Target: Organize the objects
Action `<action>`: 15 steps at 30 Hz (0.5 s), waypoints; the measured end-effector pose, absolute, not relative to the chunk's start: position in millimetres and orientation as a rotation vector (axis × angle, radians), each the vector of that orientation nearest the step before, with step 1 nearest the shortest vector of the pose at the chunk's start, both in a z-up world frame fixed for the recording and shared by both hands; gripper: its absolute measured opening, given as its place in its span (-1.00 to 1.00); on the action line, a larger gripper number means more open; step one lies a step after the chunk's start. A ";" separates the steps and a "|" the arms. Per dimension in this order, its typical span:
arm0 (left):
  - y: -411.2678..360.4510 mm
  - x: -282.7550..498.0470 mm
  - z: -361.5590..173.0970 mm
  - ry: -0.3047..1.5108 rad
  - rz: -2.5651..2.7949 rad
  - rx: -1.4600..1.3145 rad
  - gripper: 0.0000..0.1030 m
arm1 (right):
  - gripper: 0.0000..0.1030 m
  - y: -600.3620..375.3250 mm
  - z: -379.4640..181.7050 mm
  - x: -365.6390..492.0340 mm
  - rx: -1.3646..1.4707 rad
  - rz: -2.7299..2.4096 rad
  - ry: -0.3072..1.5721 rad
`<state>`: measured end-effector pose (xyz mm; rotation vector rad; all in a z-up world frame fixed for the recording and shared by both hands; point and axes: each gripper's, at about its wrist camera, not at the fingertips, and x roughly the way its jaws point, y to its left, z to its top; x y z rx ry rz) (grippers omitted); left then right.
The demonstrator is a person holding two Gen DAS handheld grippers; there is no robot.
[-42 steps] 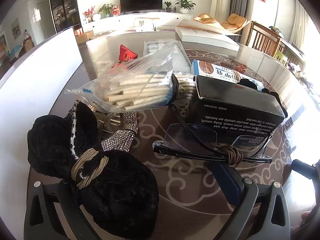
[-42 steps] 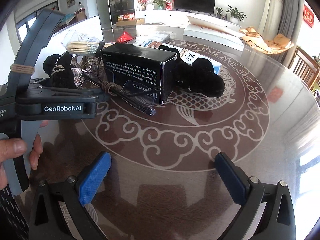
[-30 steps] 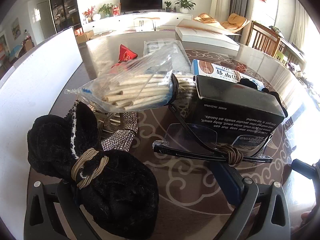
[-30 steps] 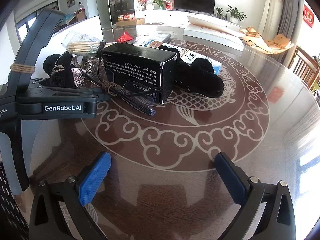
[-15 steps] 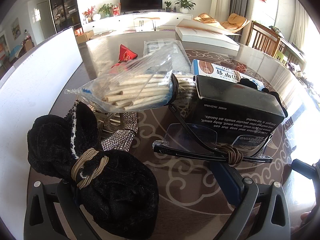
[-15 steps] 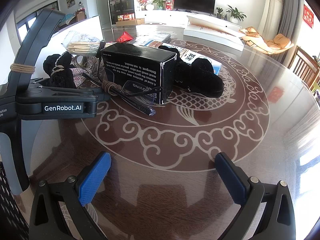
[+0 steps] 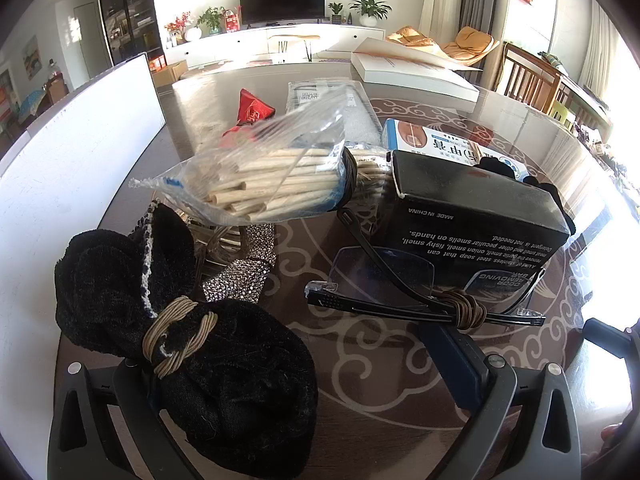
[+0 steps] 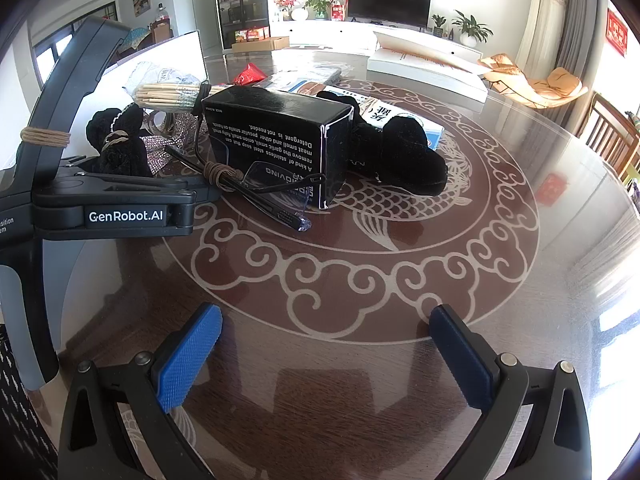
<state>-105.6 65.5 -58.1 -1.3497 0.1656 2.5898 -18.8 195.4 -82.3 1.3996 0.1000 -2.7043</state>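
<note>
**Clutter at twelve, both claws spread**

On the table [image 8: 360, 280] we see the black box [image 8: 276, 136] at twelve o'clock, glasses [image 7: 400, 280] leaning on its front. A black bow [image 7: 180, 340] lies across our left gripper [image 7: 304, 364], spread wide. Our right gripper [image 8: 326, 344] gapes, holding nothing.

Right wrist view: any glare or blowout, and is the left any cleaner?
Right wrist view: sunlight washes out the table at the right edge, and the window top right is blown out. Left wrist view: similar glare at the right edge, but the box text and glasses read sharp.
</note>
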 end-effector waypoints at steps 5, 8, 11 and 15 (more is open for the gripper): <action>65.9 -105.7 -58.4 0.165 2.590 -1.350 1.00 | 1.00 195.6 -82.4 -18.8 1.399 -2.704 0.100; 66.1 -105.8 -58.6 0.165 2.590 -1.350 1.00 | 1.00 195.6 -82.4 -18.9 1.399 -2.704 0.100; 66.2 -105.9 -58.8 0.165 2.590 -1.350 1.00 | 1.00 195.6 -82.5 -18.9 1.399 -2.704 0.100; 66.4 -105.9 -59.0 0.165 2.590 -1.350 1.00 | 1.00 195.6 -82.6 -19.0 1.399 -2.704 0.100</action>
